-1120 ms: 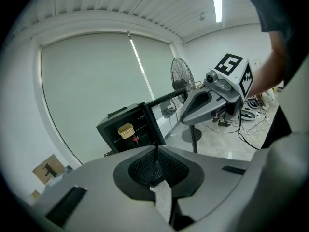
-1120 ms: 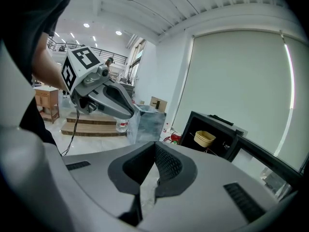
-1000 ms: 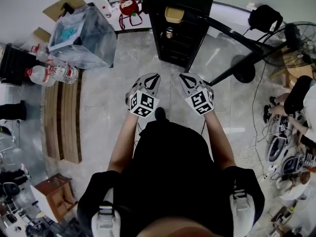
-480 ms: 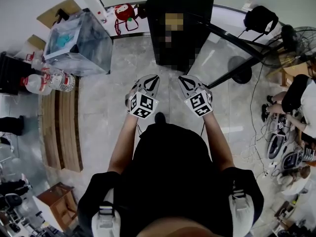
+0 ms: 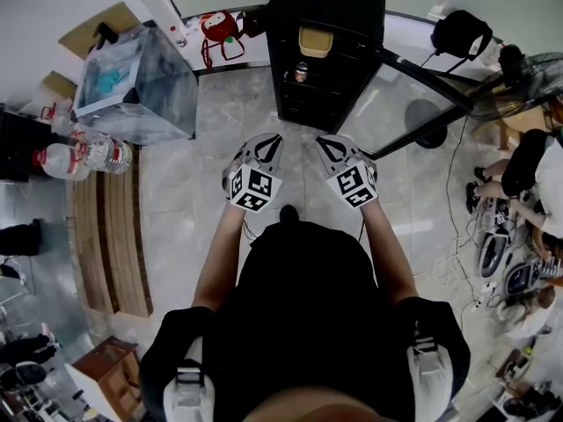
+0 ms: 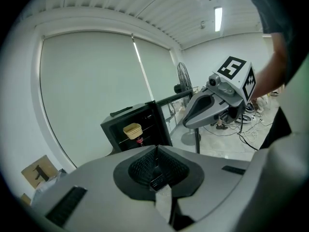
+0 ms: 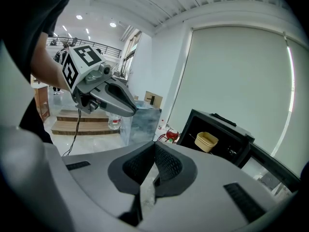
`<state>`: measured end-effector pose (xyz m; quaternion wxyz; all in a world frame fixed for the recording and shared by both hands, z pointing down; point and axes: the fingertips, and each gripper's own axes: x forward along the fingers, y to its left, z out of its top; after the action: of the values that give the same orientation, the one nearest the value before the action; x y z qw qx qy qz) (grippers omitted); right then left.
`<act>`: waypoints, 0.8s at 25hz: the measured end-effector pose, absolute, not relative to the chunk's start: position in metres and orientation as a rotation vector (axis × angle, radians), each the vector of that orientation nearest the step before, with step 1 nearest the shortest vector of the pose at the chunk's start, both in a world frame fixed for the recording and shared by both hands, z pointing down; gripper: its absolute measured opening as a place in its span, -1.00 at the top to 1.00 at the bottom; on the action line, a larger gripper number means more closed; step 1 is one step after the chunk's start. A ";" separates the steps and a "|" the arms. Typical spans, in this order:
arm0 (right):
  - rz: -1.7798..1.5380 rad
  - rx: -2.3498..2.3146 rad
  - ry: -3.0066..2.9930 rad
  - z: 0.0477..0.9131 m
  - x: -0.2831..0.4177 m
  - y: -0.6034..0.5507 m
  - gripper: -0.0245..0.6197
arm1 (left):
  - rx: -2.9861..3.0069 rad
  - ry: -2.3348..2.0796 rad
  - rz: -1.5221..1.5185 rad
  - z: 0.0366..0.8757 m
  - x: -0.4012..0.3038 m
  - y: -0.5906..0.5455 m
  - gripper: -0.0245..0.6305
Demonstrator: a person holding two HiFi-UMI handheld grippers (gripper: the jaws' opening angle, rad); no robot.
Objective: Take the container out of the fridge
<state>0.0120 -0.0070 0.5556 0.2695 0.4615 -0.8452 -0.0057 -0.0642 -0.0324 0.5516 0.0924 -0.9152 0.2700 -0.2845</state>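
Observation:
A black fridge (image 5: 330,7) stands open ahead of me, its glass door (image 5: 413,86) swung out to the right. A beige container (image 5: 315,40) sits on its upper shelf, with a small can (image 5: 302,73) on the shelf below. My left gripper (image 5: 270,141) and right gripper (image 5: 331,144) are held side by side in front of the fridge, well short of it, both shut and with nothing in them. The container (image 6: 132,130) shows far off in the left gripper view beyond the left gripper (image 6: 155,151). The container (image 7: 206,141) also lies far beyond the right gripper (image 7: 154,149) in the right gripper view.
A clear plastic bin (image 5: 136,82) and water bottles (image 5: 79,156) stand at the left beside wooden steps (image 5: 110,227). A fan (image 5: 528,73) and its stand lie at the right, and a seated person (image 5: 537,170) with cables is at the far right.
The view has slid slightly, so the floor items at the left sit lower in the picture. Both grippers stay shut and side by side before the fridge.

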 end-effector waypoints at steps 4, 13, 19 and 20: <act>-0.011 1.238 -2.272 0.561 -0.001 -0.013 0.93 | -2.728 0.800 -0.845 0.557 -0.076 -0.041 0.84; 0.030 1.257 -2.242 0.570 0.005 -0.022 0.93 | -2.757 0.771 -0.857 0.567 -0.075 -0.052 0.84; 0.046 1.268 -2.258 0.576 0.013 -0.039 0.93 | -2.747 0.774 -0.885 0.569 -0.073 -0.065 0.84; 0.045 1.265 -2.260 0.577 0.014 -0.043 0.93 | -2.746 0.779 -0.890 0.570 -0.073 -0.069 0.84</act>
<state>0.0137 -0.0432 0.5767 0.2721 0.4699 -0.8396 0.0168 -0.0726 -0.0693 0.5701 0.0758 -0.9159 0.2597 -0.2967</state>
